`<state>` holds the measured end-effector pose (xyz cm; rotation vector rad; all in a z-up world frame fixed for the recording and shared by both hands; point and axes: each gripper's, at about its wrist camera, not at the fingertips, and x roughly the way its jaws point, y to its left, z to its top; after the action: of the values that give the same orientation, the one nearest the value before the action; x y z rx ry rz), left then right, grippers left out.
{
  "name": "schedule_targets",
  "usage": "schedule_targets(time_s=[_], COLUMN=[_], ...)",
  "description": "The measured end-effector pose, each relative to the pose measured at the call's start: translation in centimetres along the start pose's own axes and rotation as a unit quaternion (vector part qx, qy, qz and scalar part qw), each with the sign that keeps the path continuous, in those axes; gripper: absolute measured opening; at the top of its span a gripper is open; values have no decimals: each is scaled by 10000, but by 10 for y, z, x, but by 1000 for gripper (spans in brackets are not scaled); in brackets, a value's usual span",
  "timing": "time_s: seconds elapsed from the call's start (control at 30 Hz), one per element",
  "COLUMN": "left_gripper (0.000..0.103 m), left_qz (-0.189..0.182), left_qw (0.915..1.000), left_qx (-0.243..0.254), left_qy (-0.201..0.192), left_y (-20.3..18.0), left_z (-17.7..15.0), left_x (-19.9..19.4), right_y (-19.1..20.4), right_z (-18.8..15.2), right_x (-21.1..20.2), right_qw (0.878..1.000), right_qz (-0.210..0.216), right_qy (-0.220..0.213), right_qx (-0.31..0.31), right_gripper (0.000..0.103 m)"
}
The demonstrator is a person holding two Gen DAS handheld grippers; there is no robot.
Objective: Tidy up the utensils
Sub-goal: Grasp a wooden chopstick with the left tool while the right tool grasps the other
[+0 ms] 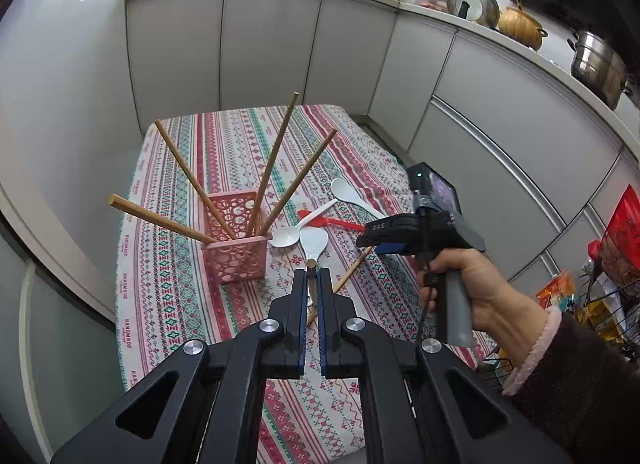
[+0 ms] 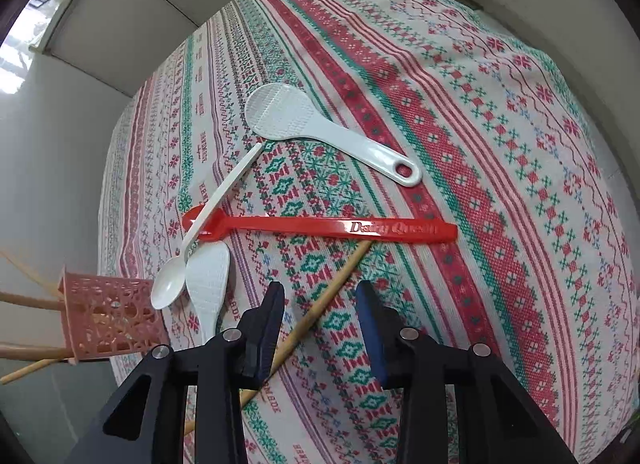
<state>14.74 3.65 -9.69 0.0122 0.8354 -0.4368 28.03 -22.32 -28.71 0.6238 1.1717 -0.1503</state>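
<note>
Wooden chopstick [image 2: 320,308] on tablecloth [image 2: 480,144], between parted, unclamped jaws of right hand-held gripper [image 2: 320,296].

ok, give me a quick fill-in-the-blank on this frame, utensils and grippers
1. The pink basket holds ___ chopsticks.
2. The long spoon lettered Dairy Queen is ___.
3. The left gripper is ___ on a lifted chopstick.
4. The right gripper hangs ___ above a loose chopstick on the cloth.
Missing: four; red; shut; open.

occluded: chopstick [image 2: 320,308] lower end | by: hand-held gripper [image 2: 320,296]
</note>
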Motion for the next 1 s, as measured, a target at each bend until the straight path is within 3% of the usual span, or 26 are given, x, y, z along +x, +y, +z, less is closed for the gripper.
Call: schedule_targets(time_s=[0.1, 0.13, 0.33, 0.6, 0.7, 0.73, 0.8, 0.83, 0.87, 0.97, 1.0], left_gripper=[4, 4, 4, 4, 4, 4, 4, 4, 4, 4, 4], left_qz=[21, 34, 73, 52, 62, 99, 220, 293, 334, 386, 398], left_qw=[10000, 10000, 9998, 9988, 9986, 9985, 9982, 9979, 9976, 9970, 9969], left_qx=[-35, -47, -104, -208, -242, -237, -199, -176, -167, -202, -224], left_qy=[-16, -32, -167, -430, -466, -481, -525, -554, -578, -632, -646], left_y=[2, 3, 6, 10, 10, 10, 9, 9, 9, 14, 16], left_z=[0, 0, 1, 5, 5, 5, 5, 5, 5, 5, 5], left_x=[2, 2, -3, -17, -20, -21, -22, -23, -24, -28, -28], right_y=[7, 7, -5, -10, -12, -13, -13, -12, -10, 10, 17], right_z=[0, 1, 3, -7, -6, -5, -4, -3, -2, 2, 2], right_x=[4, 5, 1, -39, -46, -46, -42, -39, -37, -22, -15], right_qw=[9993, 9993, 9997, 9976, 9979, 9986, 9994, 9995, 9995, 9997, 9995], right_qz=[-340, -335, 87, 621, 572, 468, 282, 225, 198, -8, -116], right_qy=[-151, -172, -161, -288, -277, -242, -208, -210, -226, -191, -163], right_qx=[-42, -40, 153, -112, -104, -56, 9, 27, 20, -180, -241], right_gripper=[13, 11, 3, 2, 4, 9, 29, 46, 52, 53, 48])
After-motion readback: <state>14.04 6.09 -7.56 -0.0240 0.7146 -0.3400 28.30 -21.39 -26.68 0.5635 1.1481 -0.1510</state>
